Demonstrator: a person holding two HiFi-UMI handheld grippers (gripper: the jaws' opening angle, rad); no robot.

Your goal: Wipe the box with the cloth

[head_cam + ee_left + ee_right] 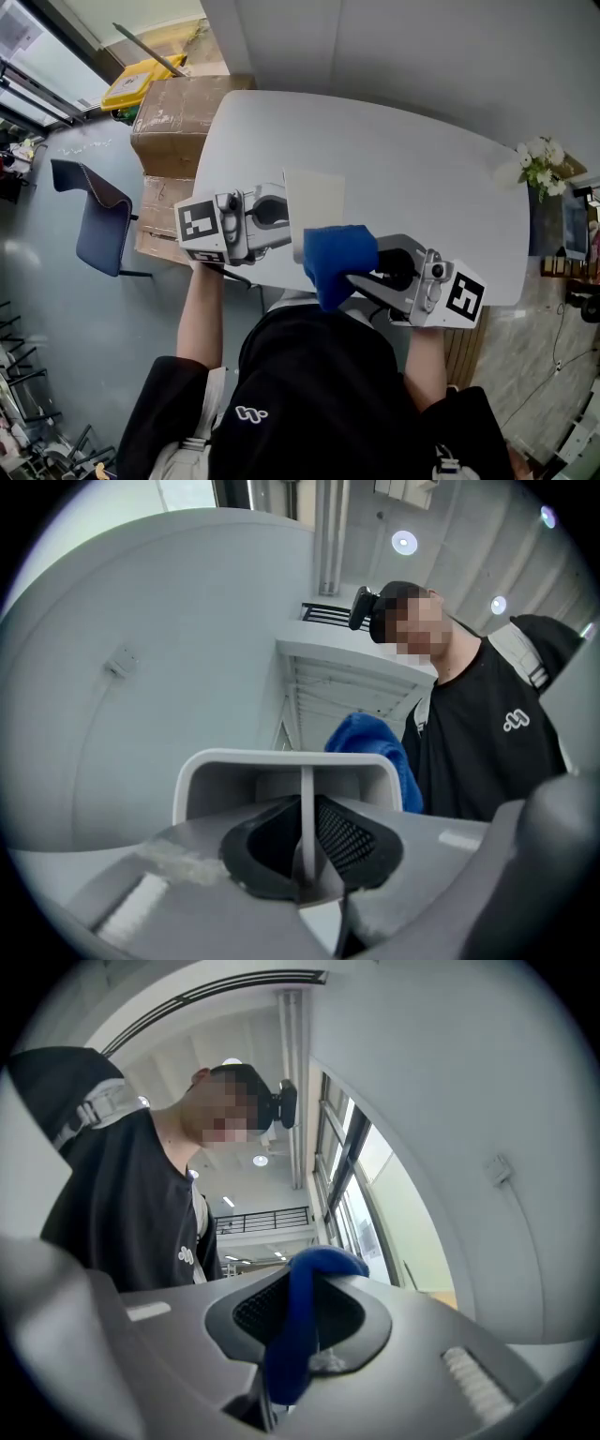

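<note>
I hold a pale white box (316,199) over the near edge of the white table (422,178). My left gripper (286,216) is shut on the box's left side. In the left gripper view a thin white wall of the box (281,759) stands clamped between the jaws of that gripper (305,850). A blue cloth (337,261) hangs bunched just below and right of the box, close to its lower edge. My right gripper (364,272) is shut on it. In the right gripper view the cloth (302,1312) folds over and runs down between the jaws of that gripper (295,1330). The cloth (370,747) also shows behind the box in the left gripper view.
Cardboard boxes (178,112) are stacked at the table's left side, with a yellow object (141,80) behind them. A dark chair (98,216) stands on the floor further left. White flowers (539,164) sit at the table's right end. The person's torso is close below both grippers.
</note>
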